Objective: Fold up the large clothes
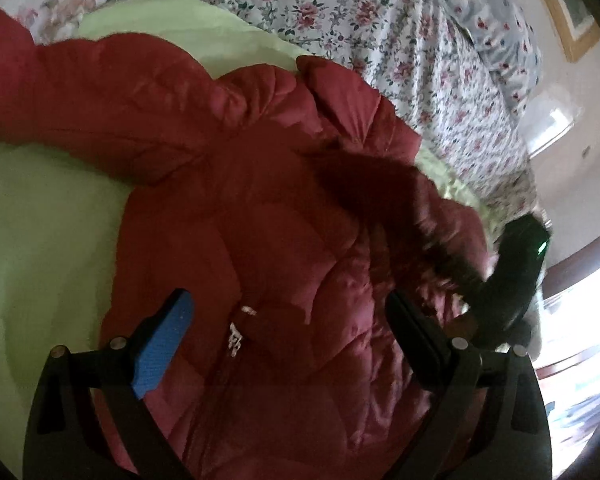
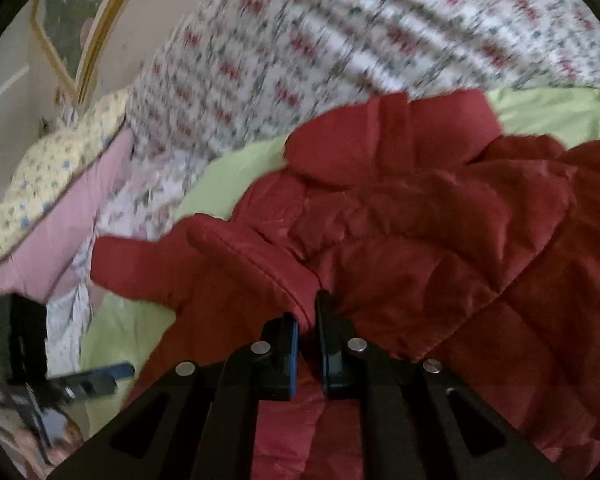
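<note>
Left gripper (image 1: 288,340): jaws spread wide, holding nothing, hovering above the jacket's quilted front.
Red jacket (image 1: 260,208): lies crumpled on the green sheet (image 1: 40,240).
Right gripper (image 2: 308,344): jaws pinched tight on the jacket's stitched edge.

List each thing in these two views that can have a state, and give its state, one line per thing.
Red puffer jacket: unfolded, rumpled, lying on the green sheet, zip closed as far as visible.
Green sheet: spread flat under the jacket.
Floral bedding: bunched behind the jacket.
Left tongs: open, above the jacket's front, holding nothing.
Right tongs: shut on a jacket edge.
</note>
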`<state>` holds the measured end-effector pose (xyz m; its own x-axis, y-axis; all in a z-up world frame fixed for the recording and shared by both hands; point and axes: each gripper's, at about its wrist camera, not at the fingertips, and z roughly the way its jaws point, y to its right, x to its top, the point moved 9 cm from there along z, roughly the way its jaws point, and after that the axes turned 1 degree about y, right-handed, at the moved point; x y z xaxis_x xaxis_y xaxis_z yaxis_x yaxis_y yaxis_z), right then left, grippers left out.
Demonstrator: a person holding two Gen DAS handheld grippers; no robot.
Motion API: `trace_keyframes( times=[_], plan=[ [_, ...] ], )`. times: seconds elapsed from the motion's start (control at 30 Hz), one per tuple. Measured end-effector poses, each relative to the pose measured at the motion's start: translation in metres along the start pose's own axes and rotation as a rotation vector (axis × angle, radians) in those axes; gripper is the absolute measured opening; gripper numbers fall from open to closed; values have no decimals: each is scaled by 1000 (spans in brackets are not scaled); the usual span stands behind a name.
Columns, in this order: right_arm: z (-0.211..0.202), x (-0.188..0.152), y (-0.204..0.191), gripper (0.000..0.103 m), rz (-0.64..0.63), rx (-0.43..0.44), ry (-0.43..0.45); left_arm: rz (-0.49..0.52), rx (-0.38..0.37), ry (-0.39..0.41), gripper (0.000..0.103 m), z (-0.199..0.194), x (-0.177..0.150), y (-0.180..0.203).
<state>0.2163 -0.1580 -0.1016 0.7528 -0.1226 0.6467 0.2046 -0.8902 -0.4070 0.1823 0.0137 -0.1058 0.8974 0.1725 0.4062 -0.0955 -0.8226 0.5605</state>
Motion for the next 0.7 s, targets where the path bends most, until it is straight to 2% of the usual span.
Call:
trace_keyframes(
  times=[0.1, 0.33, 0.5, 0.6, 0.63, 0.67, 0.7],
  plan=[
    [15, -11, -7, 8, -35, 16, -36, -38, -41, -17, 98, 8, 11, -3],
    [24, -18, -27, 13, -98, 75, -53, -125, -143, -65, 98, 37, 40, -6],
    [30, -27, -37, 14, -150, 89, -87, -180, -242, -148, 98, 75, 62, -2],
    [32, -30, -41, 14, -176, 81, -95, -184, -257, -186, 95, 94, 69, 2],
    [32, -31, -41, 14, -175, 83, -101, -175, -258, -190, 91, 99, 70, 3],
    [32, -32, -40, 14, -169, 86, -105, -163, -254, -196, 73, 102, 70, 5],
    [32, -32, -40, 15, -162, 88, -111, -149, -250, -207, 47, 105, 69, 7]
  ],
)
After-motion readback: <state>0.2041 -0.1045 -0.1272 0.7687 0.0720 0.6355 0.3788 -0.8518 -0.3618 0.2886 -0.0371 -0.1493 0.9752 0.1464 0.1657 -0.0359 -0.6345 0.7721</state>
